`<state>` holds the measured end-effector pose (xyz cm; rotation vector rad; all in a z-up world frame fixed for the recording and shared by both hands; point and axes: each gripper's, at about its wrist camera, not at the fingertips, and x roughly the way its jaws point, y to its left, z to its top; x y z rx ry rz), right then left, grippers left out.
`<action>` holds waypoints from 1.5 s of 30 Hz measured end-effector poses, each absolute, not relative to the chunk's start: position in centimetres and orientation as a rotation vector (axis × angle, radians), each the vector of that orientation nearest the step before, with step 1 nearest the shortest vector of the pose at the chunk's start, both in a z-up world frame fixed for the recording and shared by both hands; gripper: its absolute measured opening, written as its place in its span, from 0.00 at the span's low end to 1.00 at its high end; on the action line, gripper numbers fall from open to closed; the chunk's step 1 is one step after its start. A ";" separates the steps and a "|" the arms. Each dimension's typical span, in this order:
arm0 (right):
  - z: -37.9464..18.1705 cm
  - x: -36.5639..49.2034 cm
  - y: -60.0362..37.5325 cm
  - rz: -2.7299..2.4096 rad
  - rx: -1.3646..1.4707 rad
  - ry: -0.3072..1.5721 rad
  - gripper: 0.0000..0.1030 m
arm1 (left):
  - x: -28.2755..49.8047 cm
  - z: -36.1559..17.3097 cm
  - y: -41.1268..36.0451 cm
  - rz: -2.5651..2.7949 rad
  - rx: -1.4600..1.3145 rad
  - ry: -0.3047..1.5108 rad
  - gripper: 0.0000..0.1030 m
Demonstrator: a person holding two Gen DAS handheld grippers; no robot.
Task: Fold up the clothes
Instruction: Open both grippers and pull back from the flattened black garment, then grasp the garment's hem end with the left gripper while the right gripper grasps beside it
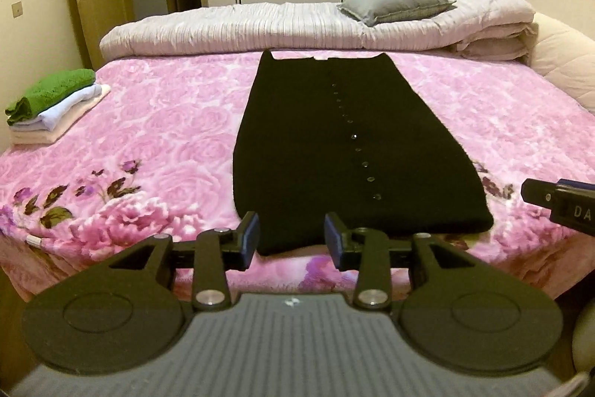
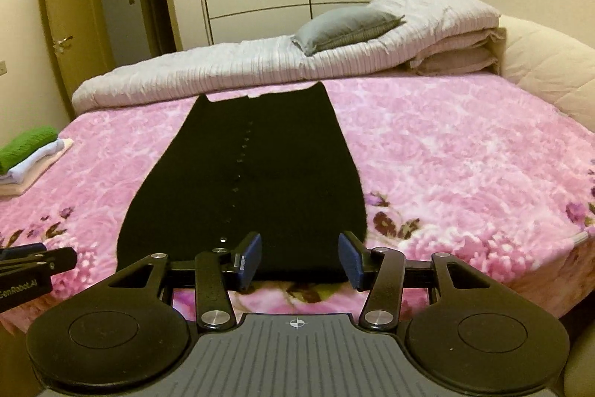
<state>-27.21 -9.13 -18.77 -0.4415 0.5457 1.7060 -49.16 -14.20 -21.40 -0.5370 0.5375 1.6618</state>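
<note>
Left wrist view: my left claw (image 1: 292, 240) gapes empty above the near hem of the black cardigan (image 1: 346, 151), flat mid-bed (image 1: 148, 121). Right claw (image 2: 300, 257) likewise open, holding nothing.

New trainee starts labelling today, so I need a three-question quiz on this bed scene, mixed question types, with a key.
1. True or false: the black garment lies flat on the pink blanket, its buttons showing.
2. What tops the folded stack at the bed's left edge? A) green towel B) grey pillow C) black sock
3. Fill in: neither the left gripper nor the right gripper grips cloth; both jaws are ____.

Key: 1 true; 2 A; 3 open
</note>
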 end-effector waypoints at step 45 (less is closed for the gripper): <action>-28.8 -18.4 1.9 1.602 -0.387 0.982 0.50 | -62.7 -33.0 -4.8 1.512 -1.154 0.230 0.38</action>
